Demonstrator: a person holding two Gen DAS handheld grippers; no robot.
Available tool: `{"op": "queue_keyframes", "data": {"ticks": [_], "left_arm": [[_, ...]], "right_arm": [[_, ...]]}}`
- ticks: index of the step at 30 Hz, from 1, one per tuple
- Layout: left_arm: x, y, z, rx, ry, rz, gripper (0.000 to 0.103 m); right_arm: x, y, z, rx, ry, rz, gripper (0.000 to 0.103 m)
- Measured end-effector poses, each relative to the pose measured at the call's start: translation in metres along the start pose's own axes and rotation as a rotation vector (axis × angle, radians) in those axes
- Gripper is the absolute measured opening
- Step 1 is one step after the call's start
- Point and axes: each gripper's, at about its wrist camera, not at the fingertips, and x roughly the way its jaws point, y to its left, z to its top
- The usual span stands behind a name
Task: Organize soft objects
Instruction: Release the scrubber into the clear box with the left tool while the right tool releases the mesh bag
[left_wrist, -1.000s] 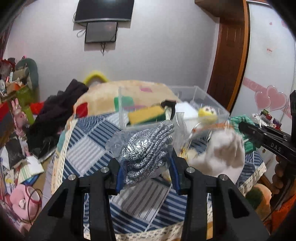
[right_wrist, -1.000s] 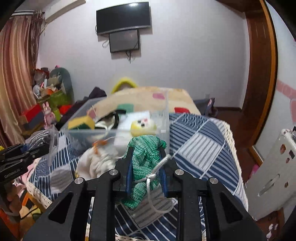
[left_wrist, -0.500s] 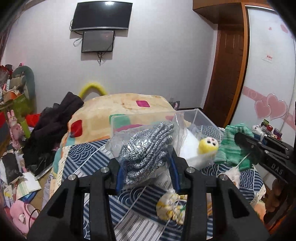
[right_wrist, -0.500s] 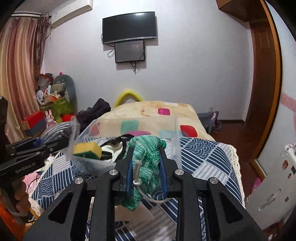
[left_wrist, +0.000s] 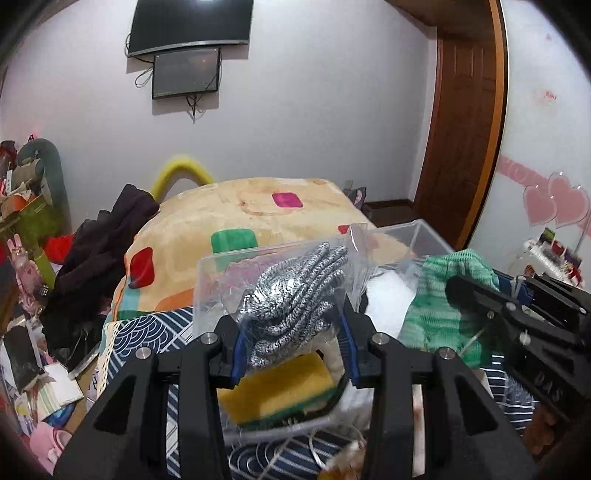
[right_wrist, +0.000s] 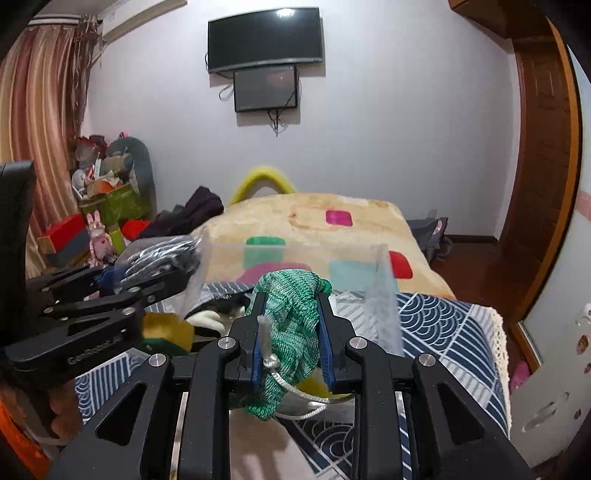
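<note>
My left gripper (left_wrist: 291, 328) is shut on a grey-and-white knit item in a clear plastic bag (left_wrist: 295, 295), held over the near left part of a clear plastic bin (left_wrist: 428, 232). My right gripper (right_wrist: 290, 328) is shut on a green knit cloth (right_wrist: 291, 317) with a white cord, held over the same bin (right_wrist: 380, 291). The green cloth (left_wrist: 436, 302) and right gripper (left_wrist: 491, 306) show at the right of the left wrist view. The left gripper (right_wrist: 147, 284) shows at the left of the right wrist view. A yellow-green sponge (left_wrist: 277, 391) lies in the bin.
The bin stands on a blue-and-white patterned tablecloth (right_wrist: 443, 325). A bed with a beige blanket (right_wrist: 314, 221) lies behind, with dark clothes (left_wrist: 99, 258) on its left. Cluttered boxes and toys (right_wrist: 103, 199) stand at the left wall. A white cabinet (right_wrist: 554, 369) is at the right.
Both grippers have moved forward with their loads until they hang over the bin. The bin and sponge now sit right under the fingers. The grips have not changed.
</note>
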Motion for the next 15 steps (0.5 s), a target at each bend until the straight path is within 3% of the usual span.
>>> {"op": "queue_keyframes", "data": {"ticks": [10,12,15], "left_arm": [[0.058,-0.002,-0.003,0.029,0.119,0.032,0.042],[0.060,-0.002,-0.006,0.021,0.139,0.015,0.045],[0.056,-0.004,-0.008,0.033,0.140,0.002,0.053]], "right_arm": [[0.022,-0.003,-0.009,-0.021,0.101,-0.021,0.025],[0.017,-0.004,-0.009,-0.024,0.097,-0.023,0.030],[0.006,-0.008,-0.006,-0.014,0.078,-0.020,0.046]]}}
